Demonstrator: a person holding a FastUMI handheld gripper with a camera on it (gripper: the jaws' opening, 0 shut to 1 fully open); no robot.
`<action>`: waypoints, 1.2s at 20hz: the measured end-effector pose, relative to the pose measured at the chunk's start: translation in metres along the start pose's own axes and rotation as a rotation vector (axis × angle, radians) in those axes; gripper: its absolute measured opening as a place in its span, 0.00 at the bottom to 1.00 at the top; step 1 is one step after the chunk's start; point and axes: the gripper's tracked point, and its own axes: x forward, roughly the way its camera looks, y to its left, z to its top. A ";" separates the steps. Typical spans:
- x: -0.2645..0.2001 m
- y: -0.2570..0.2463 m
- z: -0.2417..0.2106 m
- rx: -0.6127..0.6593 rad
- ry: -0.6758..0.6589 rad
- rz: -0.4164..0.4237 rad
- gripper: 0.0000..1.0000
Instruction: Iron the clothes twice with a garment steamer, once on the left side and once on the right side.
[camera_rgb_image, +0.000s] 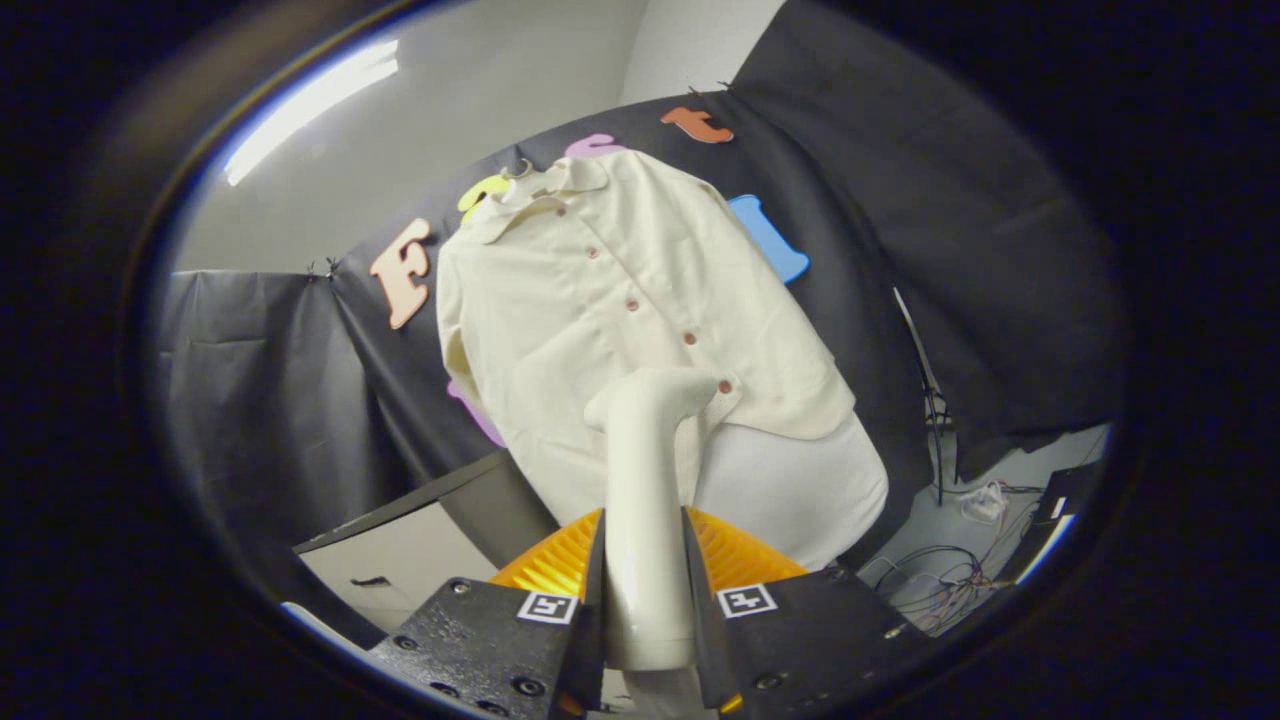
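Both gripper (645, 560) fingers around steamer (645, 480), nozzle face hidden against shirt (600, 330).

A cream, long-sleeved button-up shirt (610, 330) with reddish-brown buttons hangs by its collar from a hanger against the black cloth wall, its front buttoned and its hem draped over a white layer below. A cream plastic garment steamer (645, 500), a smooth upright handle with a bent head, rises between the fingers, its head meeting the shirt's lower front beside the bottom button.
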 end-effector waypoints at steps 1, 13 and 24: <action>-0.006 0.021 0.005 -0.001 -0.010 0.024 0.36; -0.078 0.240 0.020 -0.234 -0.125 0.163 0.36; -0.132 0.366 -0.008 -0.251 -0.138 0.245 0.36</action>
